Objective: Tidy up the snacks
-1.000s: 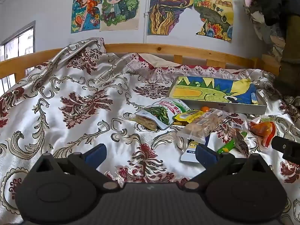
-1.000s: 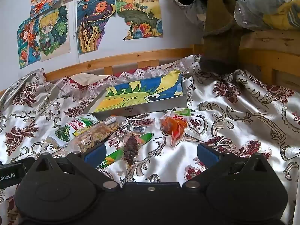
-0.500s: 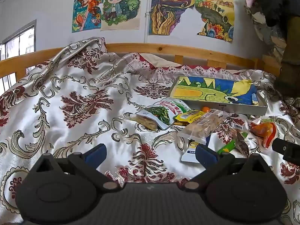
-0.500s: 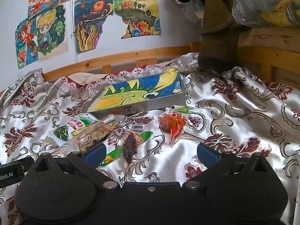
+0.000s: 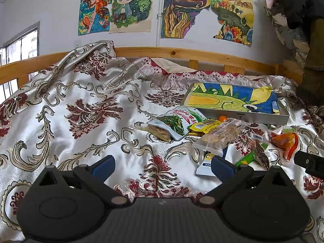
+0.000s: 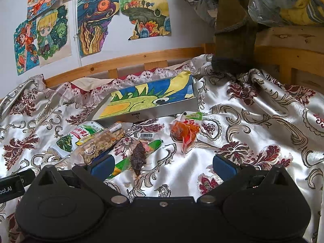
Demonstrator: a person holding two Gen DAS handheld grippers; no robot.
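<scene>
On a bed draped in a floral satin cover (image 5: 85,121), snack packets lie heaped just before a shallow grey box (image 6: 162,109) lined with a crayon drawing. Both the left gripper (image 5: 162,165) and right gripper (image 6: 163,165) hover with jaws spread and empty; an orange packet (image 6: 185,131) sits slightly apart.

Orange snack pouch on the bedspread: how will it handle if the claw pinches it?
The orange pouch looks like soft, crinkled film, so it will probably flop and deform. Its glossy wrap on the satin bedspread may slide if pushed. It seems light; it will not roll.
</scene>
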